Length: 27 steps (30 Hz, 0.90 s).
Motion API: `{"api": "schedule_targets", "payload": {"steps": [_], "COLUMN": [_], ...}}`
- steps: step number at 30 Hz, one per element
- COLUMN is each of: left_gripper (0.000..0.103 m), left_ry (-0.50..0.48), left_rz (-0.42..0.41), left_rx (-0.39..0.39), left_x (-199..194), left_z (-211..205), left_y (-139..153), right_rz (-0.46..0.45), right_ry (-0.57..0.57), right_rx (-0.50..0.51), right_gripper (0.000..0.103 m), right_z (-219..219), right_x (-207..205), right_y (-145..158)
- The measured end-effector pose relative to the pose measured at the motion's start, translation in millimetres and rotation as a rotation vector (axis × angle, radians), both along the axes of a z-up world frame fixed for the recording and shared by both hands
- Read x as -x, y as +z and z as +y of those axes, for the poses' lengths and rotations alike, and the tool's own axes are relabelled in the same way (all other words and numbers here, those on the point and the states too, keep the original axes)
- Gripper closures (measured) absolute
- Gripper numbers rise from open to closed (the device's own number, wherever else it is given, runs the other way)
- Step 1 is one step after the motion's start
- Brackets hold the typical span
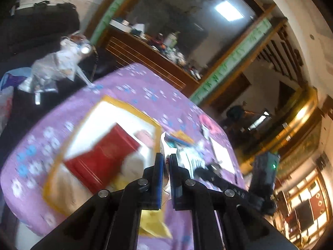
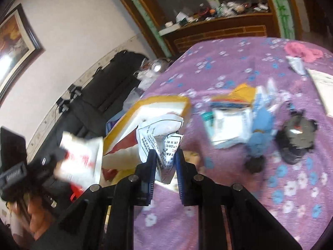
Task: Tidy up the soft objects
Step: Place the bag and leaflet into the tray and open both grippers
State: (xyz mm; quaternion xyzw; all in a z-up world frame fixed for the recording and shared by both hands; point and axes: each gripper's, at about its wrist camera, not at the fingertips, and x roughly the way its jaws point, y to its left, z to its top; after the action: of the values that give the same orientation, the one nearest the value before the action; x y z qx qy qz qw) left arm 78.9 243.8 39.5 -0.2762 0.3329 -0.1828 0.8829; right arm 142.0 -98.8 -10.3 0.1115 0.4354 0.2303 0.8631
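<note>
My left gripper (image 1: 165,156) is shut on a white soft packet with red print (image 1: 166,145), seen again in the right wrist view (image 2: 83,156) at the left. My right gripper (image 2: 165,152) is shut on a crumpled white packet with black print (image 2: 160,133), held above the table. A yellow-rimmed box (image 1: 100,141) lined white holds a red item (image 1: 104,156); it also shows in the right wrist view (image 2: 149,106). Both grippers hover near this box. The right gripper shows in the left wrist view (image 1: 262,179) at the right.
The table has a purple flowered cloth (image 2: 229,66). On it lie a pile of packets (image 2: 233,120), a blue soft item (image 2: 262,125), a black object (image 2: 297,143), a pink cloth (image 2: 301,52) and white paper (image 2: 324,89). A black bag (image 2: 93,91) stands at the left.
</note>
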Motion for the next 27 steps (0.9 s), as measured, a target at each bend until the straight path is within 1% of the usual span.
{"api": "schedule_targets", "payload": {"steps": [4, 6, 11, 13, 14, 15, 16, 17, 18, 19, 21, 22, 24, 26, 27], "left_gripper": [0.099, 0.099, 0.098, 0.097, 0.095, 0.094, 0.091, 0.079, 0.069, 0.045, 0.027, 0.026, 0.026, 0.026, 0.026], "left_ry": [0.048, 0.059, 0.061, 0.067, 0.077, 0.078, 0.074, 0.07, 0.069, 0.078, 0.12, 0.128, 0.101, 0.082, 0.07], "left_rz": [0.009, 0.047, 0.111, 0.143, 0.164, 0.174, 0.189, 0.203, 0.201, 0.189, 0.143, 0.129, 0.13, 0.124, 0.114], "left_rx": [0.014, 0.024, -0.059, -0.096, -0.122, -0.136, -0.143, -0.138, -0.131, -0.122, -0.114, -0.12, -0.122, -0.115, -0.124], "left_x": [-33.9, -60.7, -105.4, -115.2, -120.0, -122.1, -123.0, -123.1, -120.5, -116.0, -101.0, -93.4, -80.0, -67.1, -57.7], "left_z": [25.2, 34.7, 33.0, 28.8, 28.2, 28.1, 27.9, 28.9, 30.7, 32.0, 34.4, 33.1, 25.2, 15.3, 6.4], "left_y": [-11.7, -21.8, -45.0, -54.7, -60.8, -64.1, -67.8, -70.5, -70.6, -68.8, -61.2, -56.8, -48.6, -41.7, -36.0], "right_rz": [0.016, 0.023, 0.05, 0.062, 0.064, 0.067, 0.068, 0.067, 0.069, 0.068, 0.041, 0.026, 0.005, -0.008, -0.015], "right_ry": [0.026, 0.03, 0.034, 0.04, 0.037, 0.032, 0.031, 0.031, 0.03, 0.031, 0.036, 0.029, 0.016, 0.006, 0.004], "right_rx": [0.031, 0.042, 0.041, 0.041, 0.043, 0.044, 0.039, 0.033, 0.028, 0.017, -0.016, -0.027, -0.052, -0.083, -0.093], "right_gripper": [0.085, 0.085, 0.084, 0.084, 0.081, 0.081, 0.08, 0.076, 0.066, 0.062, 0.051, 0.047, 0.038, 0.034, 0.033], "right_z": [33.0, 44.6, 70.5, 77.4, 78.0, 78.0, 78.4, 78.7, 78.3, 77.1, 71.8, 67.5, 59.0, 44.3, 38.1], "right_x": [-26.3, -40.0, -62.8, -67.7, -70.5, -72.2, -72.5, -71.8, -71.6, -70.1, -61.2, -55.8, -45.7, -29.8, -24.3], "right_y": [-9.0, -15.3, -38.8, -48.0, -50.3, -52.7, -54.3, -55.0, -55.0, -53.9, -47.1, -43.0, -35.4, -26.5, -22.8]}}
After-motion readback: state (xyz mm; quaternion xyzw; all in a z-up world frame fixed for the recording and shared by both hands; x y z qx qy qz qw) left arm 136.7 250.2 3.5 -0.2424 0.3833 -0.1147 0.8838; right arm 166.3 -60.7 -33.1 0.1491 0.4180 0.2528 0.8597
